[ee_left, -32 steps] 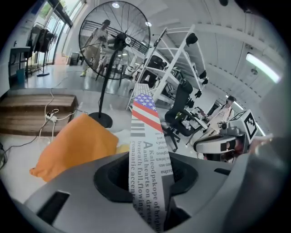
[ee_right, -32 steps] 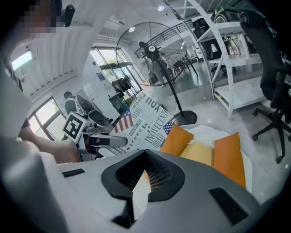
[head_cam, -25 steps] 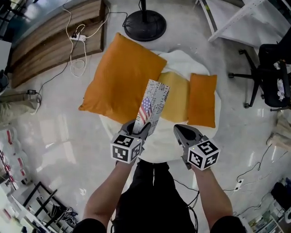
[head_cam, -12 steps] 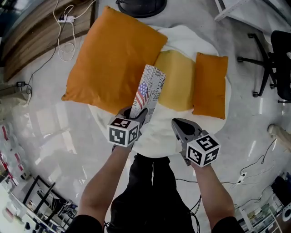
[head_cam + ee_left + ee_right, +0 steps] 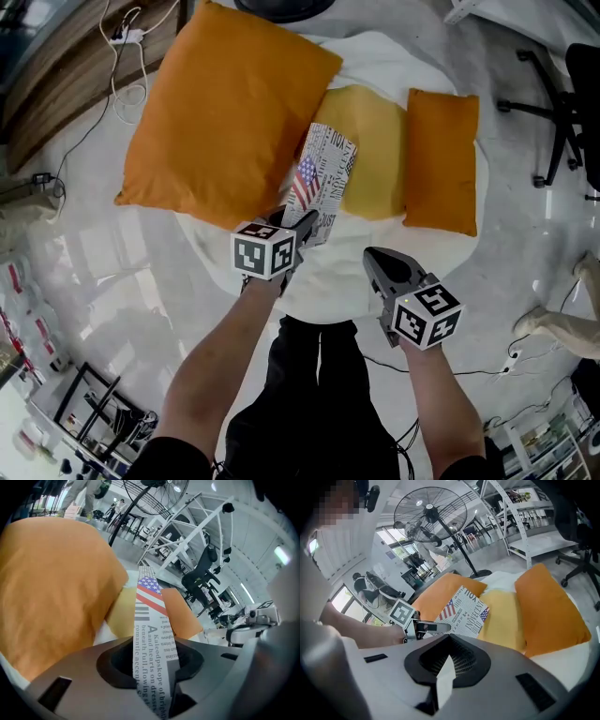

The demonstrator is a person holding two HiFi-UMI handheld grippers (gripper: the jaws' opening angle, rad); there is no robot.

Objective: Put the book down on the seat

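The book, covered in newsprint with an American flag, stands on edge in my left gripper, which is shut on its lower end. It hangs over the white round seat, where the large orange cushion meets the yellow cushion. In the left gripper view the book runs up between the jaws. My right gripper is shut and empty, to the right over the seat's near edge. The right gripper view shows the book and the left gripper ahead.
A small orange cushion lies at the seat's right side. An office chair stands at the right, and a fan base at the top edge. A power strip with cables lies beside a wooden platform at the left.
Both grippers have come down toward the seat, and the cushions look larger. The book has sunk with the left gripper and now leans further toward the yellow cushion.
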